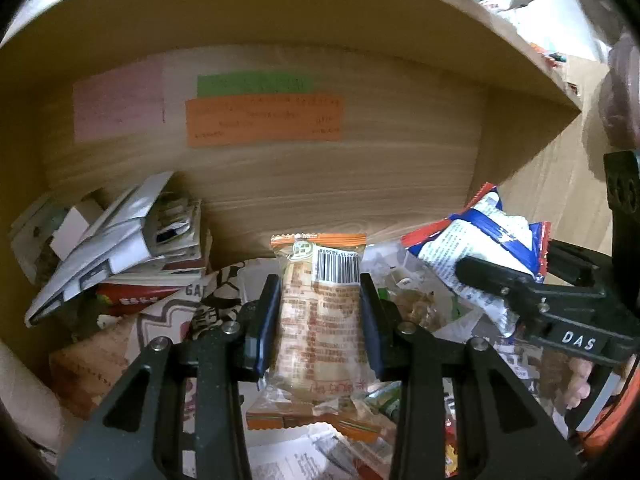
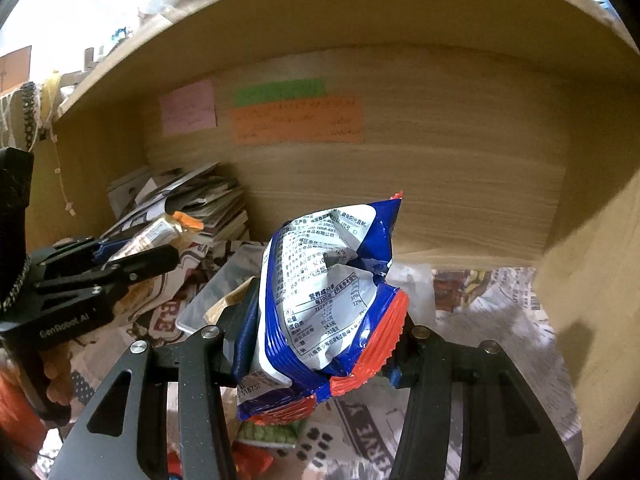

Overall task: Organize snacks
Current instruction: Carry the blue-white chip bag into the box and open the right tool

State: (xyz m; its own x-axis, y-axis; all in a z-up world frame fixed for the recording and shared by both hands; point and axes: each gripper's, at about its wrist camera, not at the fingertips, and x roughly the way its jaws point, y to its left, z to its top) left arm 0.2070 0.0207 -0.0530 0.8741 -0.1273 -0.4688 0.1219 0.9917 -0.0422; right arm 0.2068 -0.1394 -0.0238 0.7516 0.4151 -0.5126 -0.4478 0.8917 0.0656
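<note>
My left gripper (image 1: 320,292) is shut on an orange-edged clear snack pack (image 1: 320,320) with a barcode, held upright inside a wooden shelf bay. It also shows in the right wrist view (image 2: 156,236) at the left. My right gripper (image 2: 324,320) is shut on a crumpled blue, white and red snack bag (image 2: 328,292), held above the shelf floor. That bag also shows in the left wrist view (image 1: 480,252) at the right, in the right gripper (image 1: 480,276).
The shelf's wooden back wall (image 1: 360,176) carries pink, green and orange paper notes (image 1: 264,120). A stack of papers and booklets (image 1: 120,240) fills the back left corner. Loose snack packs and printed paper (image 2: 500,312) cover the shelf floor. A side wall (image 2: 592,300) stands at the right.
</note>
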